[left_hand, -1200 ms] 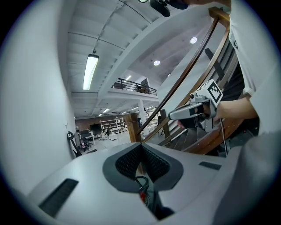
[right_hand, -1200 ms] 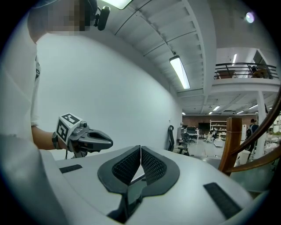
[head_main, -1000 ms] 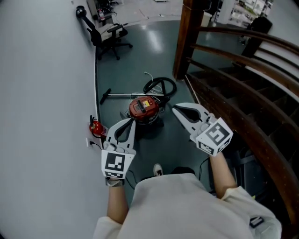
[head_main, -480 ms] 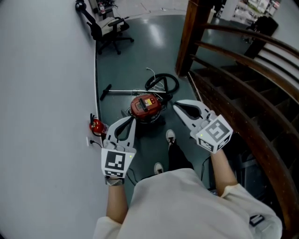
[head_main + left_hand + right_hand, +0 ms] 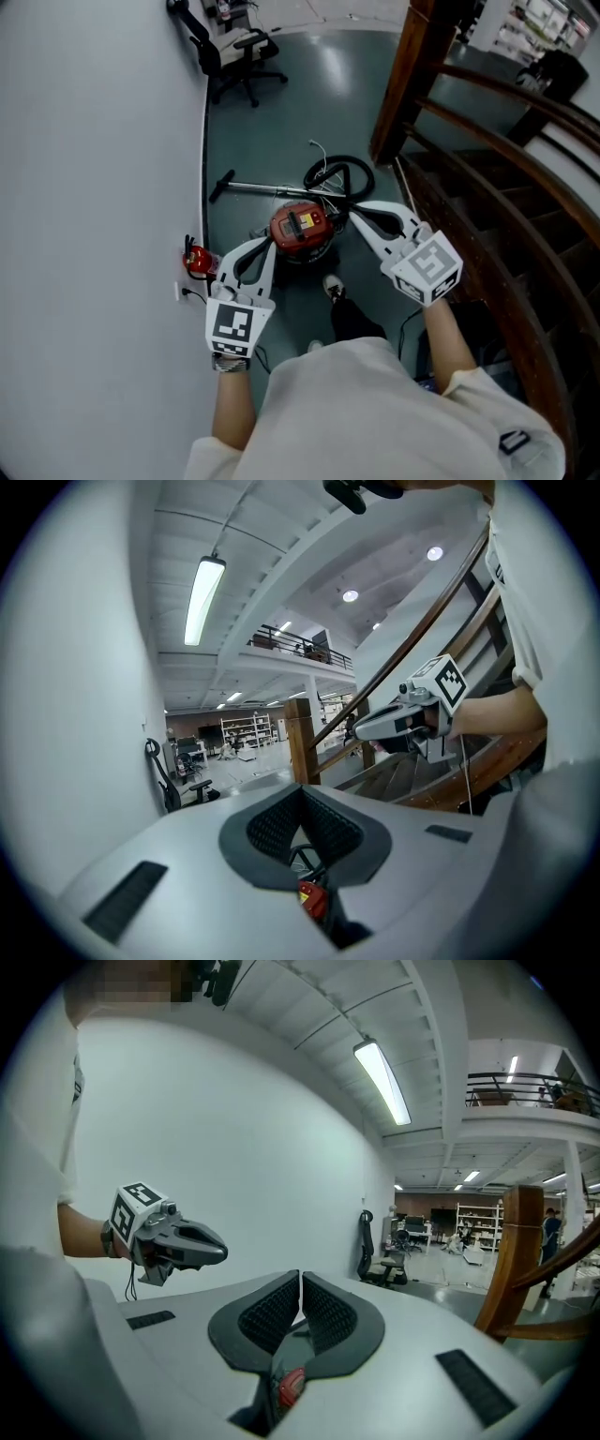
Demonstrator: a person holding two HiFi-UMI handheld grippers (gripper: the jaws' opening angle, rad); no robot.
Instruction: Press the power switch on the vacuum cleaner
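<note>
The red canister vacuum cleaner (image 5: pixel 302 228) sits on the dark green floor (image 5: pixel 281 131), just ahead of both grippers. The left gripper (image 5: pixel 266 244) and right gripper (image 5: pixel 355 215) have their fingers pressed together, holding nothing. One closed tip should come down squarely on the switch. Since a second ago the vacuum has come nearer.

Office chair (image 5: pixel 246 58) nr wall, wooden stair post (image 5: pixel 409 84) at R.

I hold left gripper (image 5: pixel 266 244) and right gripper (image 5: pixel 354 215) out front, pointed forward-down, well apart. Both jaws together, nothing between. Left forearm (image 5: pixel 232 412) and right forearm (image 5: pixel 448 342) are extended.
</note>
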